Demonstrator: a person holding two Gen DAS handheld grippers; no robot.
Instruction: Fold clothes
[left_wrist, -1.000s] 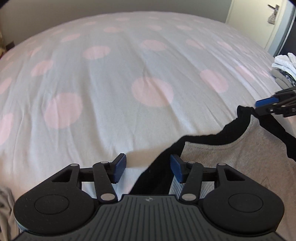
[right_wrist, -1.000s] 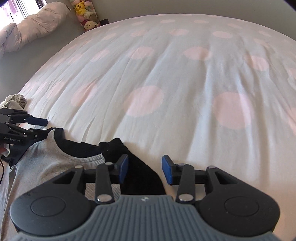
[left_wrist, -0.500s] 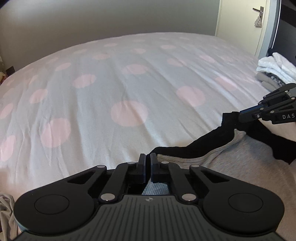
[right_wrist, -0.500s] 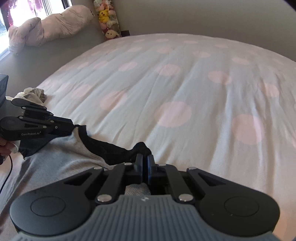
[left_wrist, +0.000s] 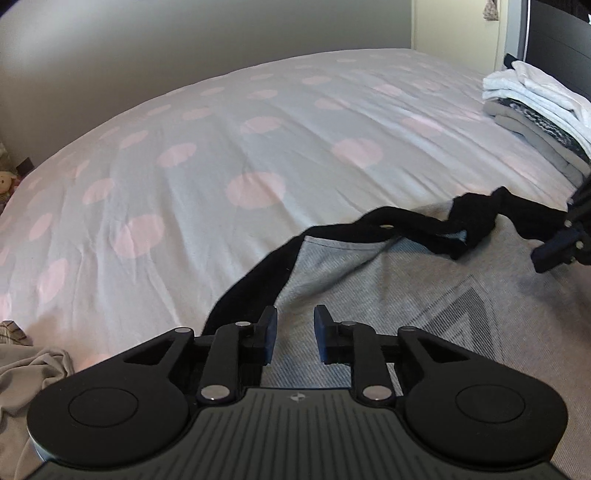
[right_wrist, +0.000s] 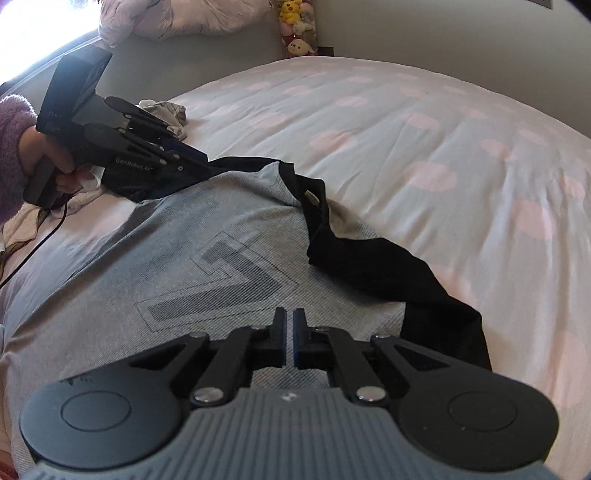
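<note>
Tilting downward, the left claw (left_wrist: 291, 334) has just been opening, nothing between its pads; the right claw (right_wrist: 289, 341) is closed together, empty. Both hover over the grey shirt (right_wrist: 155, 266) with black sleeves, spread across the lower frame on the pink-dotted bed (left_wrist: 184, 177). Folded clothes (left_wrist: 535, 110) sit upper right.

left gripper (left_wrist: 291, 334) jaws just reopening, parted; right gripper (right_wrist: 290, 341) closed.
</note>
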